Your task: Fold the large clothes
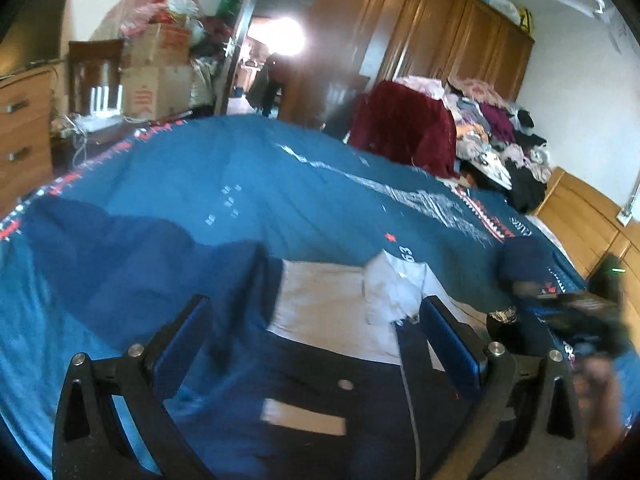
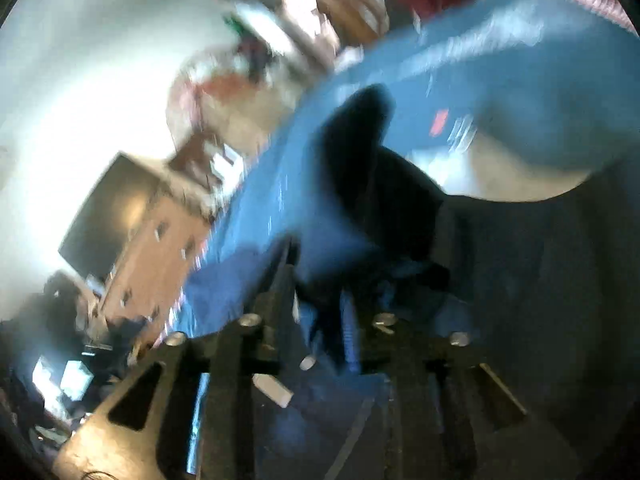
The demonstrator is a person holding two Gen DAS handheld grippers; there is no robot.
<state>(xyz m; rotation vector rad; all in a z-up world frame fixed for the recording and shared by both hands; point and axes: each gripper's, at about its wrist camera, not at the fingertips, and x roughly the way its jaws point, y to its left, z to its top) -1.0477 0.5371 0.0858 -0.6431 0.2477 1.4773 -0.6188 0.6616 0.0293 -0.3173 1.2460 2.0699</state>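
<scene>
Blue bedspread [image 1: 240, 168] carried the dark navy garment [image 1: 328, 392], soft and limp, probably best held at an edge. Left gripper [image 1: 316, 332] hovered spread wide above it; right gripper [image 2: 320, 312] was clamped on its cloth.

A large dark navy garment [image 1: 340, 392] lies spread on the blue bedspread, its white inner lining and collar [image 1: 384, 288] turned up and exposed, with a pale rectangular label showing on the dark cloth nearer the camera.
</scene>
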